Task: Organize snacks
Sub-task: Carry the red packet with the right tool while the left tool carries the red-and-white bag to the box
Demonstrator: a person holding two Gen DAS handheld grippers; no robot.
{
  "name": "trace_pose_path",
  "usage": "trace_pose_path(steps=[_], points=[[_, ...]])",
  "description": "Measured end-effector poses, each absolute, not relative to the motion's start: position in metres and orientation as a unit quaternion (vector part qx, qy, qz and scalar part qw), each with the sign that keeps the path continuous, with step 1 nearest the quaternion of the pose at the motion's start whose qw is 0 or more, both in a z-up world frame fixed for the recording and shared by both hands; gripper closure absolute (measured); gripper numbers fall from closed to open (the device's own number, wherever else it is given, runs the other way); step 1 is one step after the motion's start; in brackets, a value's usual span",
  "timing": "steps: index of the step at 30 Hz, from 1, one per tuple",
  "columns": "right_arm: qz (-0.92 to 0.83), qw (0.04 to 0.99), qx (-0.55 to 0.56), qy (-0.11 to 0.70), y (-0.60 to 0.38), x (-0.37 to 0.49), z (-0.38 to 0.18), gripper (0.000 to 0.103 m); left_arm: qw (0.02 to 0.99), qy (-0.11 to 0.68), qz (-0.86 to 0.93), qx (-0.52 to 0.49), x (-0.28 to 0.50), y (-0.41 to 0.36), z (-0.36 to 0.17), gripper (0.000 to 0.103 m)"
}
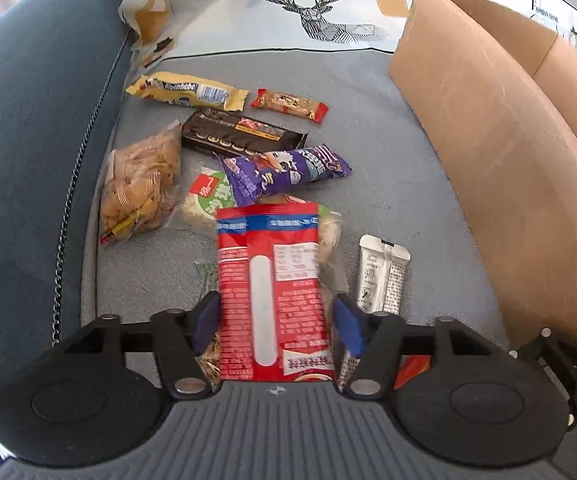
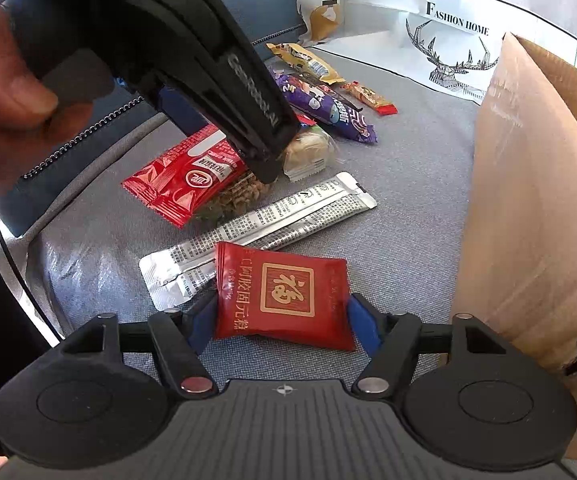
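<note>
8 or so snack packs lie loose on a grey woven sofa seat (image 1: 388, 168) in the left wrist view. The left gripper (image 1: 274, 316) points steeply down with its blue-padded fingers (image 1: 208, 316) either side of a long, glossy red packet (image 1: 272, 264) printed with white text. The fingers stand apart at the packet's width; I cannot tell whether the pads press it. The packet rests across a crinkled clear bag of pale snacks (image 1: 330, 232). Beyond lie a purple foil wrapper (image 1: 288, 168), a flat black bar (image 1: 240, 134), a yellow wrapper (image 1: 188, 90), a small bar with red ends (image 1: 288, 104) and a clear bag of golden biscuits (image 1: 140, 188). 2 silver sachets (image 1: 382, 276) lie just right of the red packet. A plain cardboard box (image 1: 488, 160) stands at the right, a dark blue zipped cushion (image 1: 28, 140) at the left.

In the right wrist view, the right gripper (image 2: 280, 312) has its fingers clamped on the side edges of a squarish dark red pouch (image 2: 284, 296) bearing a gold square emblem; the pouch overlaps the sachets' near end. A hand (image 2: 4, 92) grips the left tool's black handle.
</note>
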State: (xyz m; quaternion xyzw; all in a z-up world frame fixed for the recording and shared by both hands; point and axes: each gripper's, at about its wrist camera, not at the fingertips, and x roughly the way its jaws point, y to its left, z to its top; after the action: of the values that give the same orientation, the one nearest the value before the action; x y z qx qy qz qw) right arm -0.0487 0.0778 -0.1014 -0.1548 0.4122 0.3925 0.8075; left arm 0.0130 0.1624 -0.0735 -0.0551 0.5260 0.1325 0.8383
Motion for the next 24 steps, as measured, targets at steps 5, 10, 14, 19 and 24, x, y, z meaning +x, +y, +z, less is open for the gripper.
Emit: trace_pose_path(steps=[5, 10, 14, 19, 24], points=[[0.388, 0.816, -0.149, 0.402, 0.074, -0.05, -0.095, 0.043, 0.847, 0.507, 0.137, -0.083, 0.01, 0.169, -0.065, 0.053], [0.393, 0.833, -0.131, 0.366, 0.066, -0.059, -0.078, 0.045, 0.864, 0.469, 0.145, -0.111, 0.001, 0.177, -0.05, 0.054], [0.396, 0.846, -0.114, 0.337, 0.06, -0.064, -0.062, 0.045, 0.876, 0.438, 0.151, -0.132, -0.007, 0.182, -0.037, 0.054], [0.396, 0.86, -0.089, 0.31, 0.047, -0.069, -0.036, 0.045, 0.89, 0.404, 0.148, -0.151, -0.015, 0.186, -0.024, 0.054], [0.389, 0.876, -0.055, 0.28, 0.028, -0.062, 0.001, 0.045, 0.9, 0.376, 0.149, -0.163, -0.018, 0.186, -0.014, 0.054]])
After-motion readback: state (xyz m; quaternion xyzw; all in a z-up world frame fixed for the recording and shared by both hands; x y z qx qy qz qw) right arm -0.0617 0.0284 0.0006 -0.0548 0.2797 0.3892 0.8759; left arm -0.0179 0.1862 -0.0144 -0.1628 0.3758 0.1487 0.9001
